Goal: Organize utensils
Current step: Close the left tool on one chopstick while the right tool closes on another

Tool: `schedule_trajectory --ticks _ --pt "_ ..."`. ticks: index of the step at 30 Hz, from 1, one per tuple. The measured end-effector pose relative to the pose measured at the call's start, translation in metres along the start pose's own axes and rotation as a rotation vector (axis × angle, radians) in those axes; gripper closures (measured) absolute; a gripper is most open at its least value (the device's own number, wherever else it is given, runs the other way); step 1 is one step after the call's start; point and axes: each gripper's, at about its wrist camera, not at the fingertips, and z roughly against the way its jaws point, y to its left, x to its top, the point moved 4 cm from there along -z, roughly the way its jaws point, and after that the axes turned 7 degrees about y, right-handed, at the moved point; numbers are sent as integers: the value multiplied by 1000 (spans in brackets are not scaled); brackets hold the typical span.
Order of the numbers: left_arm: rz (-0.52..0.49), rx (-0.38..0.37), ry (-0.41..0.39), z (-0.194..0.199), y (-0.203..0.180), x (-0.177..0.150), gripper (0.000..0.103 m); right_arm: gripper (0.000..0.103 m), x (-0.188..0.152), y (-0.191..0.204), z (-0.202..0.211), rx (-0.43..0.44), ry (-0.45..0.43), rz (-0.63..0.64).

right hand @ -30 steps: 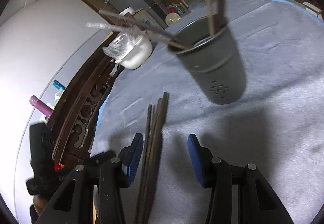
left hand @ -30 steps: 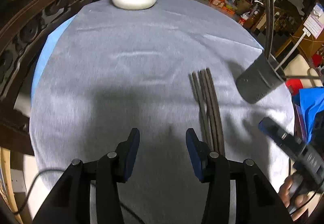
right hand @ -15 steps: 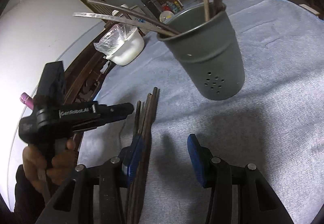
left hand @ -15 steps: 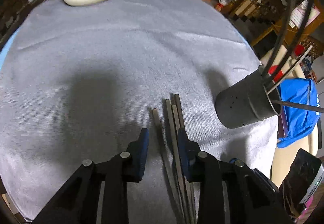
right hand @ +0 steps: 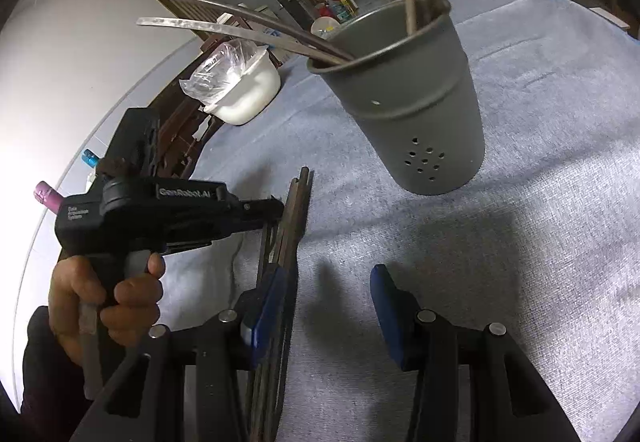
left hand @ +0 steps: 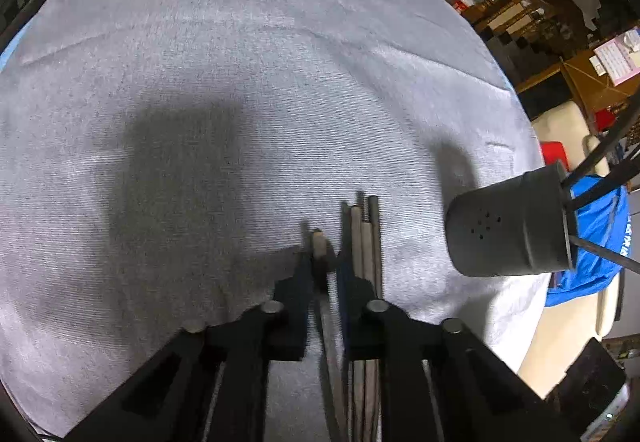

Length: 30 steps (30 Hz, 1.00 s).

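Left claw [left hand: 323,266] clamped on chopstick [left hand: 319,242]; right claw [right hand: 328,306] apart, empty.

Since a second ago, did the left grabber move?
Yes. The left gripper slid sideways toward the grey utensil holder, and its jaws have just been closing on one loose chopstick.

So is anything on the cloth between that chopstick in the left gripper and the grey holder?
Yes: the other chopsticks lie between the gripped chopstick in the left gripper and the grey utensil holder; lifting should clear them.
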Motion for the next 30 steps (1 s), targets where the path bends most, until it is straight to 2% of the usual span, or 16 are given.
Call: schedule_trajectory --ticks 5,6,7,13,17,20,26,30 --pt "-8 -14 -10 -1 5 0 94 54 4 12 -6 -29 -6 33" --pt "-16 -6 -12 0 7 -1 94 56 5 14 -8 -33 -5 37" --pt "-20 -3 -13 2 8 -2 94 64 7 16 -12 -41 -3 44" --pt "-34 1 -31 15 21 -5 94 71 22 33 -25 -111 -37 99" --pt "-39 -6 -32 16 24 -4 94 78 30 40 -45 -172 4 118" --pt "-45 -16 -32 16 24 -5 94 79 31 39 -59 -198 50 105" --pt "-47 -31 -29 15 27 -5 94 80 38 44 -68 -261 85 124" --pt "-51 -31 -31 19 33 -8 93 80 40 38 -64 -335 92 123"
